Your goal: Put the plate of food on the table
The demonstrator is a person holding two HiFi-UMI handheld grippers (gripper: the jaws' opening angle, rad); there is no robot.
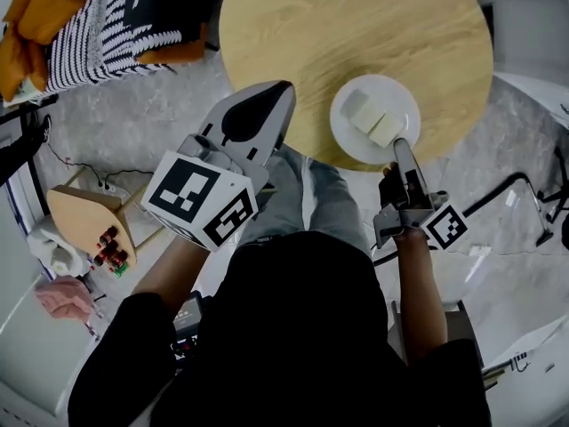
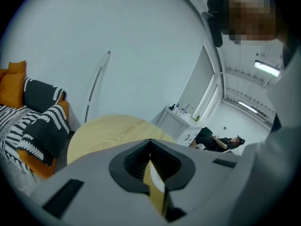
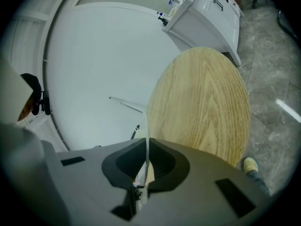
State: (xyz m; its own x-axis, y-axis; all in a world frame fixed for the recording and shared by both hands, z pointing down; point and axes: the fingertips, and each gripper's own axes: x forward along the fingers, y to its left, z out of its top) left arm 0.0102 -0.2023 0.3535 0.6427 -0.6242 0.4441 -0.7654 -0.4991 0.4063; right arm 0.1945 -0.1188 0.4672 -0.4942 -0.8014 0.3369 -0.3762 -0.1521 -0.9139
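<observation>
Head view, starting at the left: striped and orange cushions lie well clear of the round wooden desk, off its left side. Next comes the left hand-held gripper, above the person's lap. Its nose points at the desk's near-left edge and its jaws are pressed together. A thin tan strip shows in their seam in the left gripper view, and I cannot tell what it is.

Further right, the white plate sits level at the desk's near edge, right of the middle, with its near rim just inside that edge. Whether it rests on the wood or hangs just above it I cannot tell. On it lie two pale blocks of food, touching side by side. Their row runs from far-left to near-right.

At the plate's near rim, the right hand-held gripper points away from the person and pinches that rim. In the right gripper view the rim shows edge-on as a thin white line between the jaws.
</observation>
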